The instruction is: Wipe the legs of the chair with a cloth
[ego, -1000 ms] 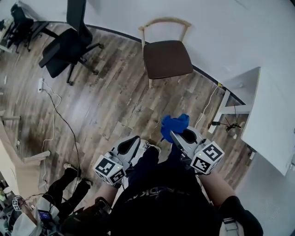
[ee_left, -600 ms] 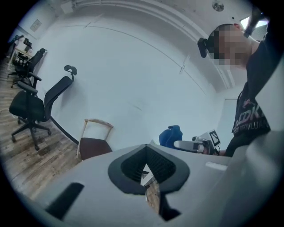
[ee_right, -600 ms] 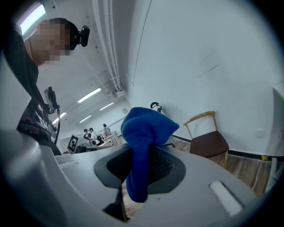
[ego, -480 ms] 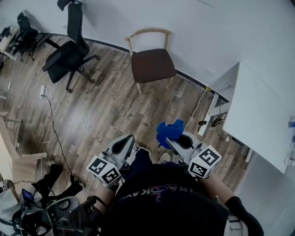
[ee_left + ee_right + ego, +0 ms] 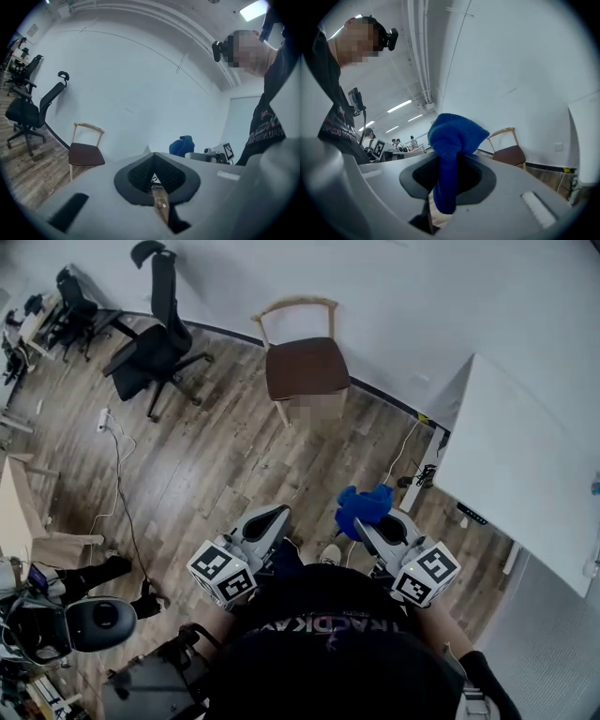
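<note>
A wooden chair (image 5: 303, 362) with a brown seat and pale legs stands against the white wall ahead, well beyond both grippers. It also appears small in the left gripper view, chair (image 5: 85, 152), and in the right gripper view, chair (image 5: 509, 149). My right gripper (image 5: 367, 521) is shut on a blue cloth (image 5: 365, 505), which bunches up above the jaws, cloth (image 5: 451, 154). My left gripper (image 5: 269, 519) is shut with nothing in it, held at waist height beside the right one.
A black office chair (image 5: 153, 341) stands left of the wooden chair. A white desk (image 5: 525, 465) fills the right side, with cables on the floor by its leg. A cable (image 5: 122, 484) trails over the wooden floor at left. More chairs sit at far left.
The view has shifted as the person moved; the wooden chair sits slightly nearer the centre top. Both grippers keep their pose, the cloth still held in the right one.
</note>
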The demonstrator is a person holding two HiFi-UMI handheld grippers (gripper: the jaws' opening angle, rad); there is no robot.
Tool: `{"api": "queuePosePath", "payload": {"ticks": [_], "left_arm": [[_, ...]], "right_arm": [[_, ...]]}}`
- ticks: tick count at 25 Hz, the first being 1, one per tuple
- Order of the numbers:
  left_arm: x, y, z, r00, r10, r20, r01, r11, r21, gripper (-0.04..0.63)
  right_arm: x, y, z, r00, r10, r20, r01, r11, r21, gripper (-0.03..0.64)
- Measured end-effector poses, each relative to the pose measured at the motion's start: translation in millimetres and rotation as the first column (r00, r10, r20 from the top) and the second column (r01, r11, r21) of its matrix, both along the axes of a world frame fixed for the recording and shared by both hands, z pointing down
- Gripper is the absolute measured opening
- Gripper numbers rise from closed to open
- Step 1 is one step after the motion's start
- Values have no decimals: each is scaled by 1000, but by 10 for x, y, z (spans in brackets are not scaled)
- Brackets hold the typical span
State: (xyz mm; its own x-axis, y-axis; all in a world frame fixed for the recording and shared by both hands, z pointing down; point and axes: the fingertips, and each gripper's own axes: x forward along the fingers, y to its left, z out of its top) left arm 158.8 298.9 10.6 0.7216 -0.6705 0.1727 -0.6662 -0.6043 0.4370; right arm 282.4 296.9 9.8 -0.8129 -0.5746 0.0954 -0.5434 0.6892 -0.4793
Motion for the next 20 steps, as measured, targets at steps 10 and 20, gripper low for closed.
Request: {"api": "queuePosePath", "payload": {"ticks": [10,20], "left_arm": [[438,150,81,997,75,7,-74,997,-27,5],[410,391,126,999,50,21,-49,998,-45,3]], "right_arm": [[420,382,154,998,68,17,-68,998,-19,87],[356,559,120,1000,8,18,-8,1000,-7,86]]}}
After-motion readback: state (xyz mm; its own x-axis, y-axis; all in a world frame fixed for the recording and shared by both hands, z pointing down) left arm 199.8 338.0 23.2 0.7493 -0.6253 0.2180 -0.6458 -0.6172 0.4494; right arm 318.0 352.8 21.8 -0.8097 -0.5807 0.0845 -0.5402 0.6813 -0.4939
